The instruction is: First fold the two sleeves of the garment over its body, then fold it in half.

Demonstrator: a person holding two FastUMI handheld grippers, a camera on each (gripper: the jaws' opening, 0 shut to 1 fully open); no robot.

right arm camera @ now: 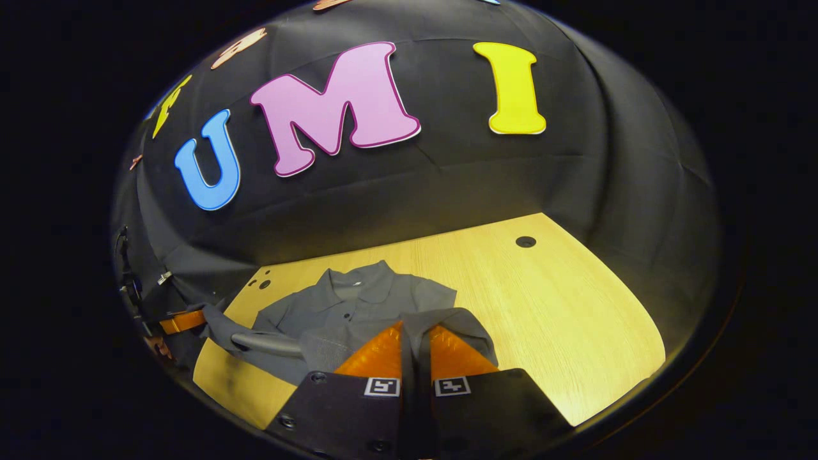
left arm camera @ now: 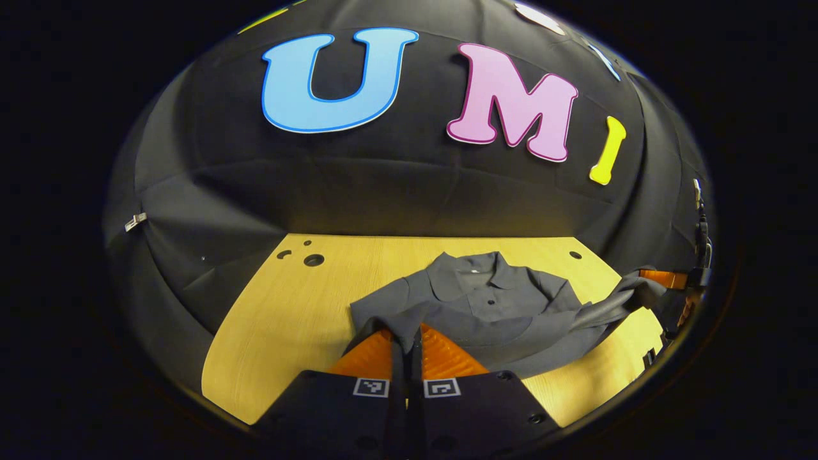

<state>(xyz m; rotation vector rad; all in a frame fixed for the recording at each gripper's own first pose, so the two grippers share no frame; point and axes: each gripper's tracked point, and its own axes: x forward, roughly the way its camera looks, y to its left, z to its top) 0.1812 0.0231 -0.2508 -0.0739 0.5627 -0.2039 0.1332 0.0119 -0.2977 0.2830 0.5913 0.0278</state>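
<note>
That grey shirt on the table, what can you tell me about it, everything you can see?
The grey shirt is a short-sleeved polo of soft, matte cloth, with a collar and a buttoned placket. It lies front up on the wooden table, collar toward the black cloth wall. The left gripper and the right gripper each pinch a fold of its fabric between orange fingers. In the left gripper view, one side is lifted off the table and stretched toward the other gripper. Its lower hem is hidden behind the grippers.
</note>
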